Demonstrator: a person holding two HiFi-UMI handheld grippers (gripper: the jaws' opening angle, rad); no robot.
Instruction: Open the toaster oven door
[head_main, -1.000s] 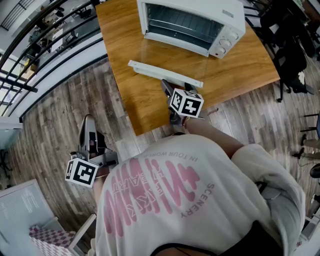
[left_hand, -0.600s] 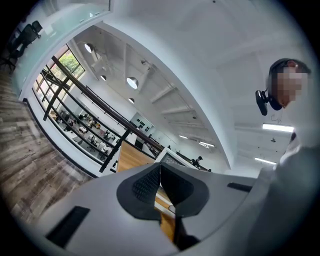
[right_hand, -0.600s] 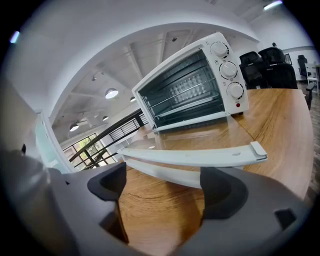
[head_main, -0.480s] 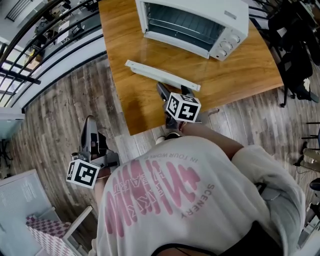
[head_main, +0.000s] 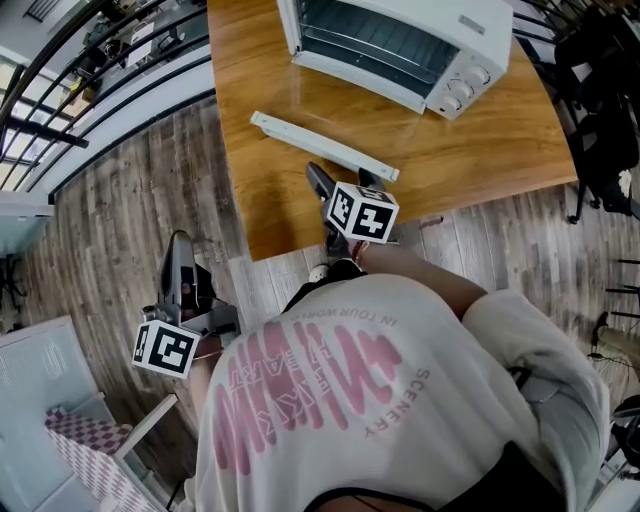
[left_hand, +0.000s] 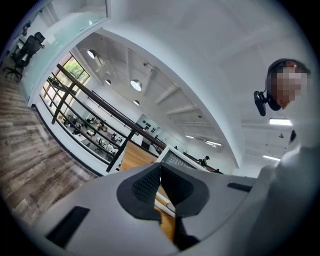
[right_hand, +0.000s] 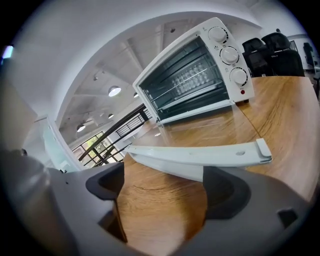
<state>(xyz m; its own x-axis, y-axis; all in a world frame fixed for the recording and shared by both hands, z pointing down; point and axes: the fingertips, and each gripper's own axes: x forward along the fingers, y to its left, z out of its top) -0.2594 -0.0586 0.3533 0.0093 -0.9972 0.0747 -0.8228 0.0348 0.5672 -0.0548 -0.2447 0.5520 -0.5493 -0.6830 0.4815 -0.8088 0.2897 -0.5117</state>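
Eased my right gripper (head_main: 341, 181) back off the white-framed glass oven door (head_main: 326, 147), fully down: jaws opening, empty; left gripper (head_main: 180, 262) closed, unneeded.

Rectangular honey-brown wooden table (head_main: 270, 130), standing on grey weathered-plank floor (head_main: 130, 210). Black metal railing (left_hand: 90, 90) runs along the floor's far-left edge. Black office chairs (head_main: 600, 90) just beside the table's right end. White sweatshirt with pink print (head_main: 400, 400) fills the foreground. Pink-and-white checkered cloth (head_main: 85, 440) bottom left.
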